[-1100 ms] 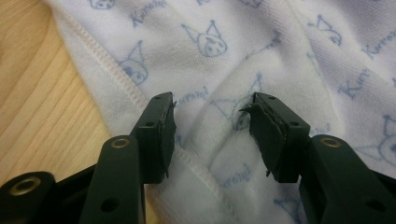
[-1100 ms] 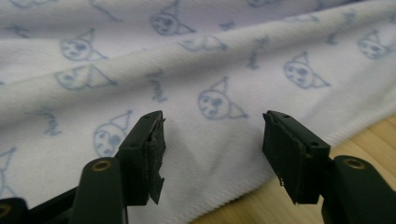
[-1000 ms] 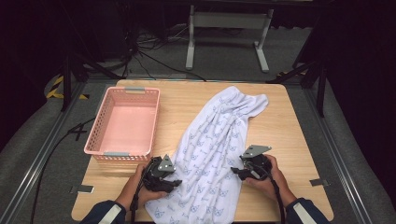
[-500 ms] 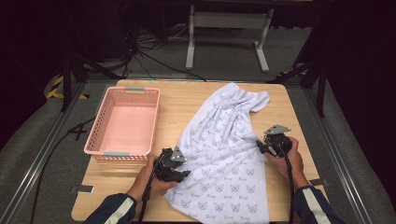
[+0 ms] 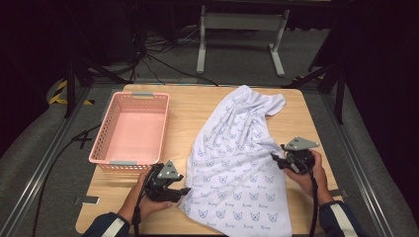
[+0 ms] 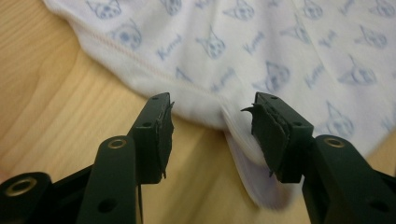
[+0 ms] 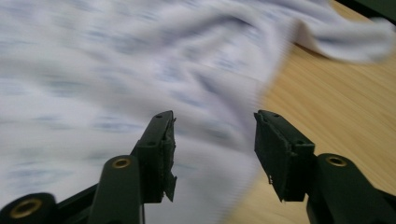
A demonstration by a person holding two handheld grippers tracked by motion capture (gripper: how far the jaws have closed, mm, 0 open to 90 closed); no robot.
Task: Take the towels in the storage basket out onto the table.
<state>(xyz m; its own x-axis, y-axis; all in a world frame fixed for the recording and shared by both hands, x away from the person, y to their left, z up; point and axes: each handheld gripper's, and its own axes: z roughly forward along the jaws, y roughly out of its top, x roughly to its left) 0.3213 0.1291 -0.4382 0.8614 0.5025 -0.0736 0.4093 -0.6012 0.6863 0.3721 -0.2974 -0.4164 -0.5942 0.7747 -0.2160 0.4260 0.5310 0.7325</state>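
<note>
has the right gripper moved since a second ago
Yes. In the high view the right gripper has gone outward, toward the table's right edge, and now sits at the white printed cloth's right border.

Bare worktop point(image 5: 190, 111) strip between basket point(image 5: 131, 128) and cloth point(image 5: 237, 163) passable; basket blocks left side; cloth covers right, near edge.

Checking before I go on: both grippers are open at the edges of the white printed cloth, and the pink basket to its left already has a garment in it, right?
Not quite. The pink basket is empty, as the high view shows. The rest holds: the left gripper and right gripper are both open at the edges of the white printed cloth, and the basket sits to its left.
</note>
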